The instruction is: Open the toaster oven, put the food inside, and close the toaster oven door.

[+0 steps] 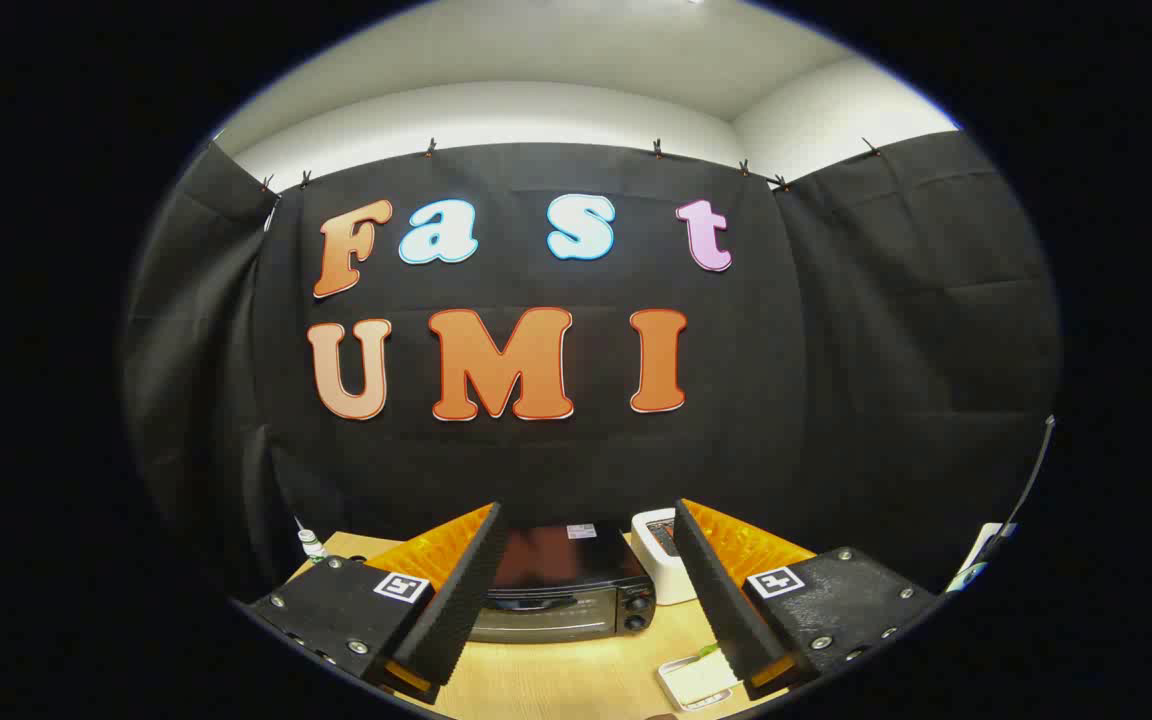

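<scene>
Wooden table [556,680] bears toaster oven [561,585] (shut), claw [581,600] spread.

The gripper [586,590] has two wedge-shaped fingers with ribbed inner faces, standing apart. Each sits on a dark, rough-textured block — silver screws at the corners, a small square black-and-white marker on top.

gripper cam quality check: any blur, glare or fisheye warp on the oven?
Gripper view: sharp, evenly lit, no motion blur. Strong fisheye bends the wooden table edge and wall seams. The black toaster oven with two knobs shows a soft reflection on its glossy top and reads dark. The gripper is open, its fingers framing the oven ahead.
</scene>
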Demonstrator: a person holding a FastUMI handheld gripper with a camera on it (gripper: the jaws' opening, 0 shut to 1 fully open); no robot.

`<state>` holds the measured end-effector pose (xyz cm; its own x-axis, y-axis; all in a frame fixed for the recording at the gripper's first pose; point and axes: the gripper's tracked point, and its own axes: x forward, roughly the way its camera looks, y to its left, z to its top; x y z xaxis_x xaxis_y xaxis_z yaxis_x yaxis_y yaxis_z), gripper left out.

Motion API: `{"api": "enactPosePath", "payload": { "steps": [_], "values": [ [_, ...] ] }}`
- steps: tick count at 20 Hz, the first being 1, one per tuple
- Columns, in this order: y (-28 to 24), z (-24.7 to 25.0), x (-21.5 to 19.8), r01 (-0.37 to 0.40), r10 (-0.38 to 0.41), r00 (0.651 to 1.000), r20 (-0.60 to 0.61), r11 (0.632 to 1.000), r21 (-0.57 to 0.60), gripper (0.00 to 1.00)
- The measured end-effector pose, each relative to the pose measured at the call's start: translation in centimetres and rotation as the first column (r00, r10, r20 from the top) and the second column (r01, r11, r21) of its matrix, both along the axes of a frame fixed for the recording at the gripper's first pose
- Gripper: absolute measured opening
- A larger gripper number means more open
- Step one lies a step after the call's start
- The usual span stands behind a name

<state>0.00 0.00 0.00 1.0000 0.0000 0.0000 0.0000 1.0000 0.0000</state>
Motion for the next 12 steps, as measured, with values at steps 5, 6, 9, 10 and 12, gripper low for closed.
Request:
{"api": "enactPosePath", "payload": {
  "steps": [5,6,9,10,12],
  "values": [
    [-0.3,0.5,0.8,0.008,-0.008,1.000,0.012,1.000,-0.007,0.99],
    [-0.4,0.6,1.0,0.009,-0.009,1.000,0.017,1.000,-0.001,0.99],
    [-0.3,0.7,1.6,-0.006,0.006,1.000,0.022,1.000,0.015,0.99],
    [-0.2,0.6,1.7,-0.014,0.014,1.000,0.015,1.000,0.013,1.00],
    [-0.7,0.6,2.1,-0.009,0.009,1.000,0.017,1.000,-0.011,1.00]
  ]
}}
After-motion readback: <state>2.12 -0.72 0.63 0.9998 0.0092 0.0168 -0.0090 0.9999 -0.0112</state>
